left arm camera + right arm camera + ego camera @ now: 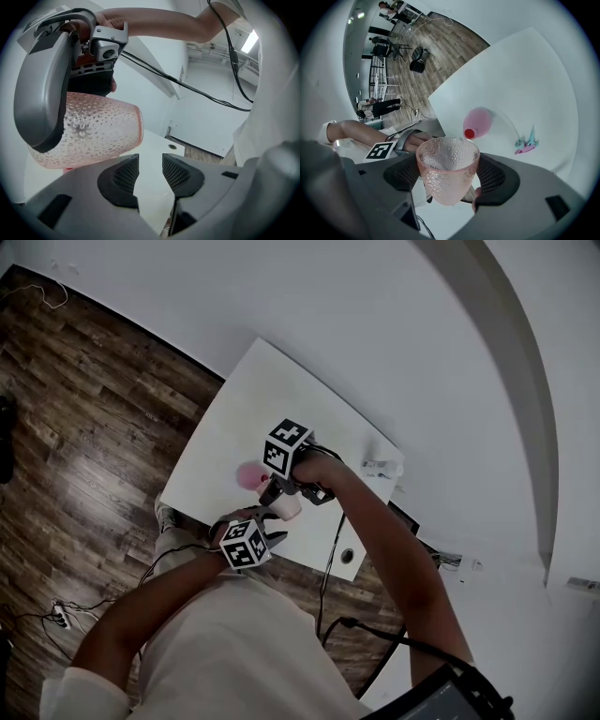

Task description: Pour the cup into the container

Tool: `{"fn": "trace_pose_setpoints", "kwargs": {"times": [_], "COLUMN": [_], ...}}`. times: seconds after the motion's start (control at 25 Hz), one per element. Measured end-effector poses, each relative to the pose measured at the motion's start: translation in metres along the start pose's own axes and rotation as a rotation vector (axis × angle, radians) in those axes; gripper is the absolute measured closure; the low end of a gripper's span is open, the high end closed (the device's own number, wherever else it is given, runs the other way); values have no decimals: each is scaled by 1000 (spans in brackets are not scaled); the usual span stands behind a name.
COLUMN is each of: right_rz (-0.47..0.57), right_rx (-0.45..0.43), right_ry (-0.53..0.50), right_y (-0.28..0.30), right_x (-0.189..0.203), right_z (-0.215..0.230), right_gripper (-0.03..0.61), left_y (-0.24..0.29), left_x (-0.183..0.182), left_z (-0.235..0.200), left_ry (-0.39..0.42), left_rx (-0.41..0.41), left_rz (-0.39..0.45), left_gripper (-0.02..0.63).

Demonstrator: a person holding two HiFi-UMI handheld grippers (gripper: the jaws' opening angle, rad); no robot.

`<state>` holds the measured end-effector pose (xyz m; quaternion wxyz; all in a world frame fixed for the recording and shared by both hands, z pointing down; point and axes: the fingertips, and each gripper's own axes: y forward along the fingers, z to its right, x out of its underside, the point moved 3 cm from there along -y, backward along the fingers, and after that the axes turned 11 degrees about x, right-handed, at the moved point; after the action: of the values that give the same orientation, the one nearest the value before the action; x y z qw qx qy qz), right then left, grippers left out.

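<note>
- Head view: my right hand-held gripper [281, 493] holds the cup [288, 505] over the white desk [234, 418], just beside the pink container [250, 474]. My left hand-held gripper [270, 526] hangs close by, near the desk's front edge.
- Left gripper view: jaws spread, nothing between them, only bare desk. The cup [101, 129] sits just ahead, tipped well over, with one right jaw clamped across its side.
- Right gripper view: both jaws pinch the dimpled pink cup [447, 171] at its sides. The container [478, 122] is beyond the rim, not under it. A small clip [526, 143] lies further off.
- Progress: cup gripped and lifted. I see no stream, and can't tell what's in the cup. My read: it needs lining up over the container, then pouring.
</note>
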<state>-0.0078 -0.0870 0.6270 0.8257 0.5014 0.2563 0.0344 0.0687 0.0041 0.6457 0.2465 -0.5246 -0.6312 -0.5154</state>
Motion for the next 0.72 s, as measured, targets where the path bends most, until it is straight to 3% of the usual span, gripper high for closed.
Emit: {"fn": "trace_pose_setpoints", "kwargs": {"times": [0.72], "right_rz": [12], "right_rx": [85], "right_ry": [-19], "right_y": [2], "right_x": [1], "right_z": [-1], "right_gripper": [202], "left_y": [-1], "left_x": [3], "left_z": [1], "left_ry": [11], "left_rx": [-28], "left_rz": [-16], "left_gripper": [448]}}
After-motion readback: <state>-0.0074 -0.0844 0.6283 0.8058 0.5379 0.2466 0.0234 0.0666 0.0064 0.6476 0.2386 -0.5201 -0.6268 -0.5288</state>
